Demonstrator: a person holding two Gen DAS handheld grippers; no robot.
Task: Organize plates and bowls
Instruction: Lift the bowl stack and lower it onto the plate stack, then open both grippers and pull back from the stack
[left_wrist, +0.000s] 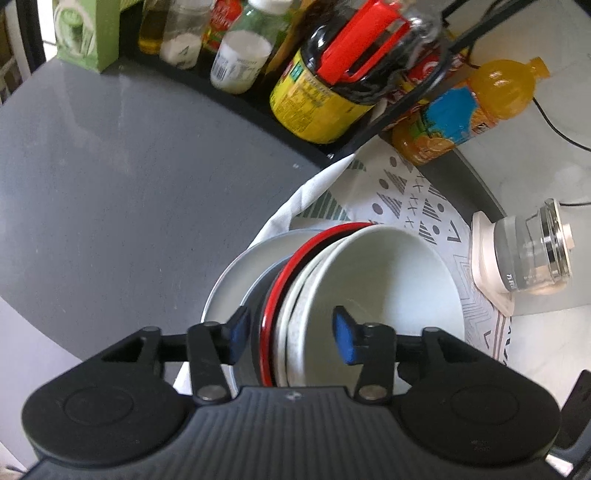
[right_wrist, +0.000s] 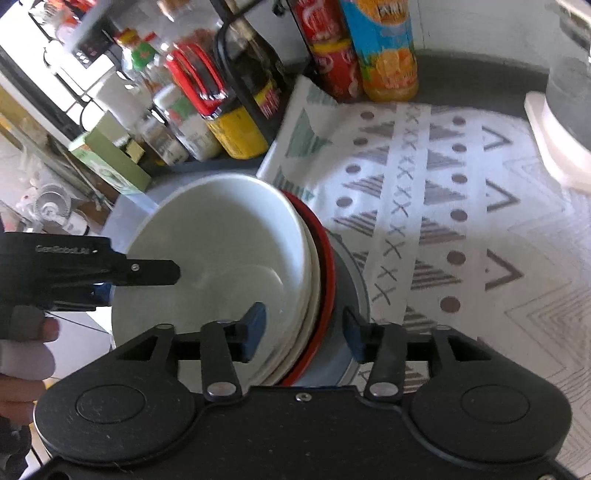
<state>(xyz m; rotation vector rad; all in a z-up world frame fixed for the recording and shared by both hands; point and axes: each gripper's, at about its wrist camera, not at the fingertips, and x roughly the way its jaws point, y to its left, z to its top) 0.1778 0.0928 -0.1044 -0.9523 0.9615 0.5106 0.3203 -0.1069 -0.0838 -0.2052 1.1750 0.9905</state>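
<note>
At lower centre of both views, a nested stack of bowls (left_wrist: 369, 280) lies tilted over the patterned cloth (right_wrist: 443, 192). The left gripper (left_wrist: 291, 334) and right gripper (right_wrist: 304, 330) each straddle the stack's rims, and I cannot tell whether either is clenched.

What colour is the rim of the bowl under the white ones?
Red rim, clearest in the right wrist view.

Stack of bowls (right_wrist: 236, 251) nested on a plate (left_wrist: 236, 273), at the edge of the cloth (right_wrist: 424, 192) on the table (left_wrist: 122, 177). Behind the stack, a rack of jars (left_wrist: 314, 96); two bottles (right_wrist: 388, 51) beside the rack; a kettle (left_wrist: 532, 251) on the cloth's far side.
</note>
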